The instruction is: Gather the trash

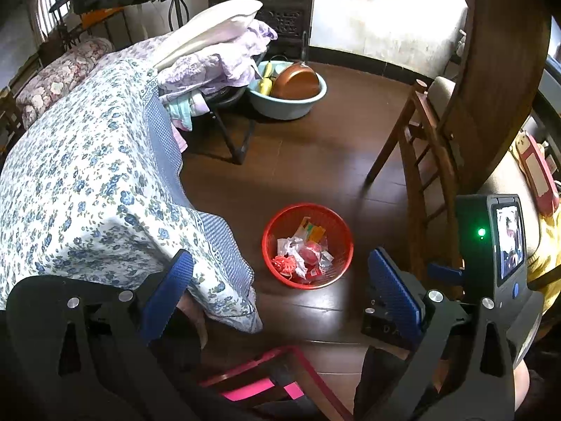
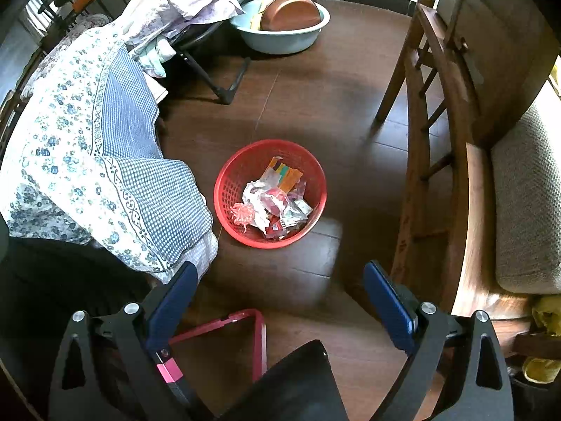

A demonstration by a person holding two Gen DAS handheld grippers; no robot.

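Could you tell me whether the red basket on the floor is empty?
No, the red basket holds crumpled wrappers and other scraps.

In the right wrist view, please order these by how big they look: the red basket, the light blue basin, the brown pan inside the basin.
1. Red basket and light blue basin: they look about alike, and the basket is nearer to the camera, so I cannot rank them.
2. Brown pan: clearly smallest, sitting inside the basin.

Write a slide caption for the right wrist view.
Open right gripper above a dark wooden floor, facing a red basket of wrappers beside a floral bedspread.
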